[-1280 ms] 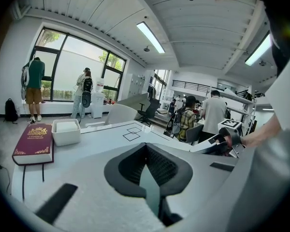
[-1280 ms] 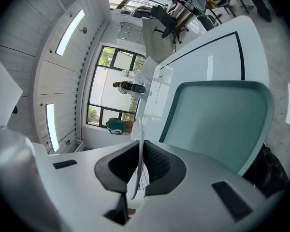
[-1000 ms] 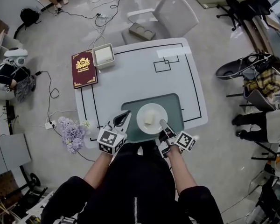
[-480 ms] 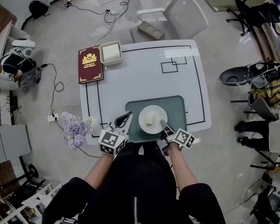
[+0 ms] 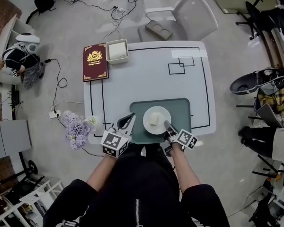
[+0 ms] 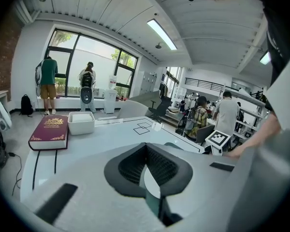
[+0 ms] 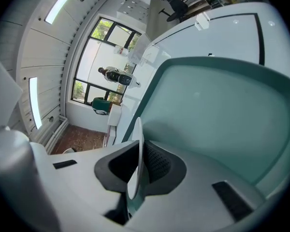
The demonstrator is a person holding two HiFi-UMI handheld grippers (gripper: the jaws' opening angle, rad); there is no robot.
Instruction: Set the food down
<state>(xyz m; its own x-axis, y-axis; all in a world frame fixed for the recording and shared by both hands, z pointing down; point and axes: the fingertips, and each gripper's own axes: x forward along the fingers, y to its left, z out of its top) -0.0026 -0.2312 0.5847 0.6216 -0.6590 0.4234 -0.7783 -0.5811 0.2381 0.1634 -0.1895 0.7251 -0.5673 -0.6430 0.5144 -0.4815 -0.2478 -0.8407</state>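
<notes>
Grips the near rim of the white plate (image 5: 163, 113) with the right gripper (image 5: 166, 125) (image 7: 137, 151), jaws pressed tight onto the thin edge, which stands up between the pads in the right gripper view. Holds the left gripper (image 5: 128, 119) (image 6: 146, 149) clenched on nothing, pads meeting at their tips, just left of the plate and apart from it. Carries a pale block of food (image 5: 153, 120) at the plate's middle. Keeps the plate over a green mat (image 5: 180, 110) at the near edge of the white table (image 5: 146, 79); cannot tell whether resting on the mat or lifted just clear. Farther out, at the table's far left corner, a maroon book (image 5: 95, 62) with a white box (image 5: 117, 50) just beside it on the right. Beyond the far edge, a grey chair (image 5: 191, 15). On the floor near the table's near left corner, purple flowers (image 5: 75, 129).
</notes>
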